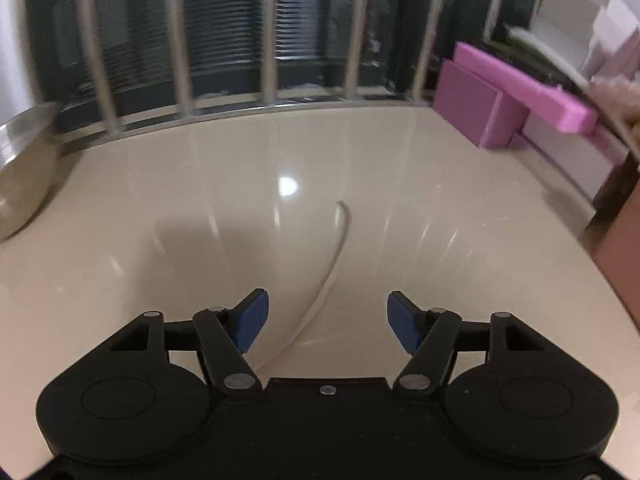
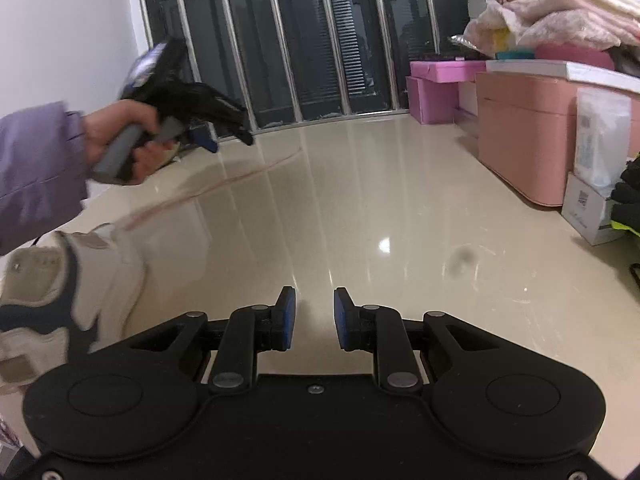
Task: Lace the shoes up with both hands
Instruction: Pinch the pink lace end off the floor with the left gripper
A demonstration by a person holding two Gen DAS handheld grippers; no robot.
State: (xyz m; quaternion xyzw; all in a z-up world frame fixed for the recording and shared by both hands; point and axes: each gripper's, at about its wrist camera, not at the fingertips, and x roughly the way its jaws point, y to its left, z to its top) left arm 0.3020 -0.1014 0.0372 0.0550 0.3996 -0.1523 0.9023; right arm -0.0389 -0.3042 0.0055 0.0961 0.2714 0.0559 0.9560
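My left gripper [image 1: 328,322] is spread wide over the glossy floor [image 1: 400,184], pads empty; a pale lace [image 1: 338,248] runs between them, untouched. My right gripper [image 2: 315,317] stands narrowly parted, nothing between its pads. The white shoe [image 2: 60,300] sits on the floor at its left.

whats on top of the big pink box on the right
In the right wrist view the pink box carries a flat white board, then a heap of folded cloth and towels. The heap hides whatever lies deeper in it, and the frame edge cuts its right side.
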